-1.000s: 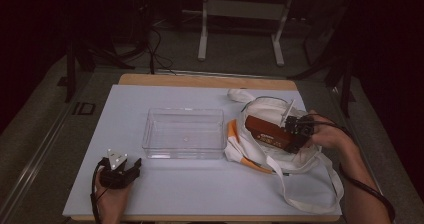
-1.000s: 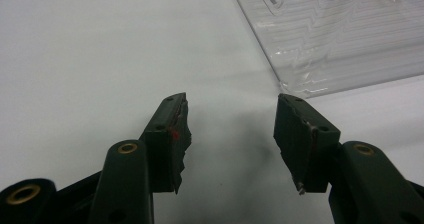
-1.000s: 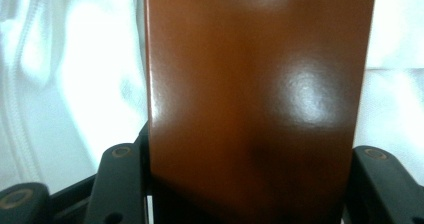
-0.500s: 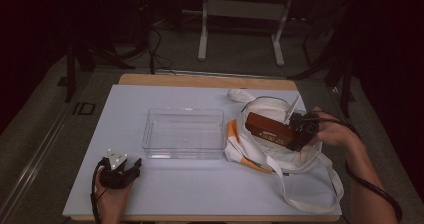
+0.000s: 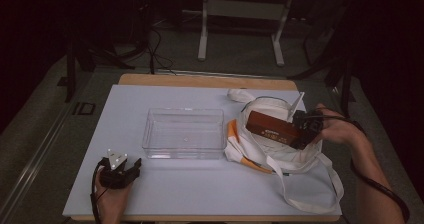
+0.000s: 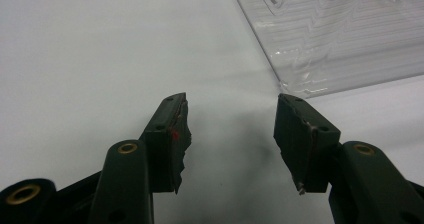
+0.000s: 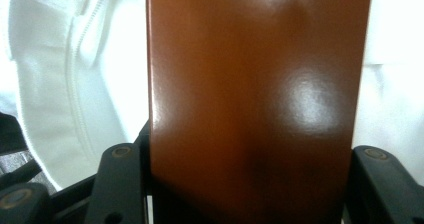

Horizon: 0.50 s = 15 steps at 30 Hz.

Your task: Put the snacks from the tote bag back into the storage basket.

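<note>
A glossy brown box (image 5: 272,128) hangs just above a white tote bag (image 5: 280,154) at the right of the table. My right gripper (image 5: 301,132) is shut on the box's right end. In the right gripper view the brown box (image 7: 257,99) stands between the two black jaws, with the white bag fabric (image 7: 75,74) behind it. My left gripper (image 5: 120,170) rests at the table's front left, open, with nothing between its fingers. In the left gripper view my left gripper (image 6: 231,134) points over bare white tabletop toward a corner of the clear tray (image 6: 340,39).
A clear plastic tray (image 5: 184,132) stands empty in the middle of the white table (image 5: 125,109), left of the bag. The bag's strap (image 5: 320,194) loops toward the front right edge. A table frame (image 5: 240,14) stands on the dark floor beyond.
My right gripper has lifted the brown box a little higher out of the bag. The left gripper has stayed still.
</note>
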### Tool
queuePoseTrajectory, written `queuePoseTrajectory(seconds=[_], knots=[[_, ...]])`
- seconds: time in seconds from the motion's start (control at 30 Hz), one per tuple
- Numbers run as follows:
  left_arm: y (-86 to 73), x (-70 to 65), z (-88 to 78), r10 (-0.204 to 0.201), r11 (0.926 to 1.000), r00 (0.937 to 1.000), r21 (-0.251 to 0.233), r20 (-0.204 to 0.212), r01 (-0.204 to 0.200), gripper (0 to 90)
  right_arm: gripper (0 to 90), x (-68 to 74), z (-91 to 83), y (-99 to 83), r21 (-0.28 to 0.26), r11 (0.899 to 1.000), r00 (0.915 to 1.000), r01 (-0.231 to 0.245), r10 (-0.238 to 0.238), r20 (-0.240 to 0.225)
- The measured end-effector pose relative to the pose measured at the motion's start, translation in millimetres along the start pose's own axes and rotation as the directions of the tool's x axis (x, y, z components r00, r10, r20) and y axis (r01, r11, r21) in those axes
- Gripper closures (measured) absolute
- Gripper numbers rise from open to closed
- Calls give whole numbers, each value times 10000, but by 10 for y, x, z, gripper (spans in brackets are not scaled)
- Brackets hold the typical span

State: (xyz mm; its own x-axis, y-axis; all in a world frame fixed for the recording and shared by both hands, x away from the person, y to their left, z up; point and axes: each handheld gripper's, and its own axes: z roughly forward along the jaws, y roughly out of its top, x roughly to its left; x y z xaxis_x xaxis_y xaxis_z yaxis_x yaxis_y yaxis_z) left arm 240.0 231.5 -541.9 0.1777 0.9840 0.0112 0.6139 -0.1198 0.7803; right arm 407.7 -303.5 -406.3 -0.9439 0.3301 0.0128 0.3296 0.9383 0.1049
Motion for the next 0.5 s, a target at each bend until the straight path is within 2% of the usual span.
queuePoseTrajectory(seconds=[0.5], knots=[[0,-2,0,2,10000,10000,-5,-4,-2,479,433,40,-216,17,-234,9996,9999,135,-133,98]])
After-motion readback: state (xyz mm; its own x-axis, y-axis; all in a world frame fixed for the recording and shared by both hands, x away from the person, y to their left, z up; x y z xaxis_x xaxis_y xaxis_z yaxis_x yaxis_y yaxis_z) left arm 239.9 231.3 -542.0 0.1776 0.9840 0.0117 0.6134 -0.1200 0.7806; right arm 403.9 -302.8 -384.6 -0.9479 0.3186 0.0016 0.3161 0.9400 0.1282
